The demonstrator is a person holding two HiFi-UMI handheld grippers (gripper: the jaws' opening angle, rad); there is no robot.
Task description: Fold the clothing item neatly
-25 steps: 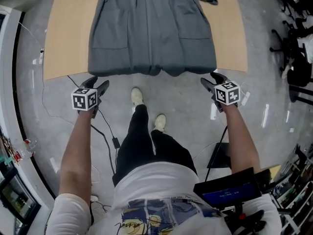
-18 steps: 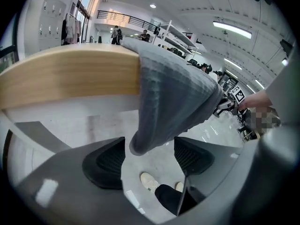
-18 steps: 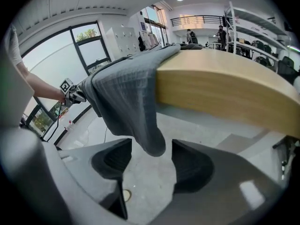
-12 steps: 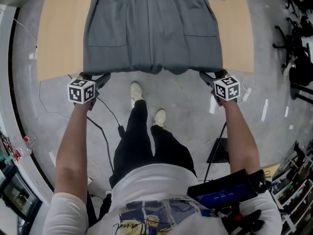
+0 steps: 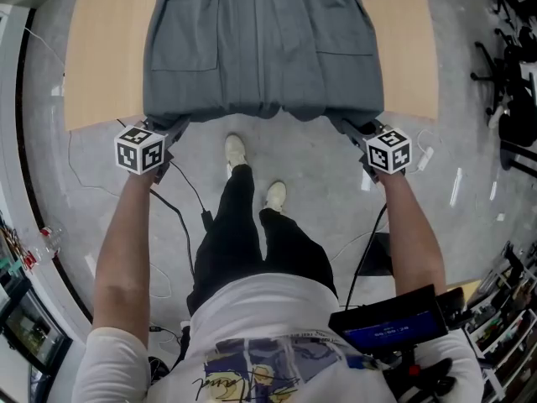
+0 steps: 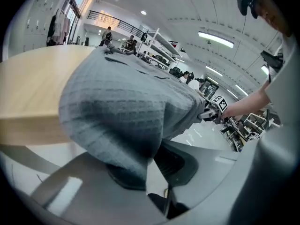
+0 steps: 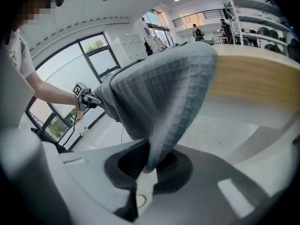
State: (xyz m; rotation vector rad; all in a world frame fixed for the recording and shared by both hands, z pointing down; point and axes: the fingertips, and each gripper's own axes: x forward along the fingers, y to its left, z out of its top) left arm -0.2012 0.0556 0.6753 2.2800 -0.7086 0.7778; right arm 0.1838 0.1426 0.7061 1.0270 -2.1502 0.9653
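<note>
garment [image 5: 260, 49]: flat on table [image 5: 101, 74], long axis running straight away from the person, hem draped over near edge | left tongs [image 5: 165, 130]: jaws just closed in, clamped on left hem corner | right tongs [image 5: 351, 128]: likewise on right corner | both hands equally near
</note>
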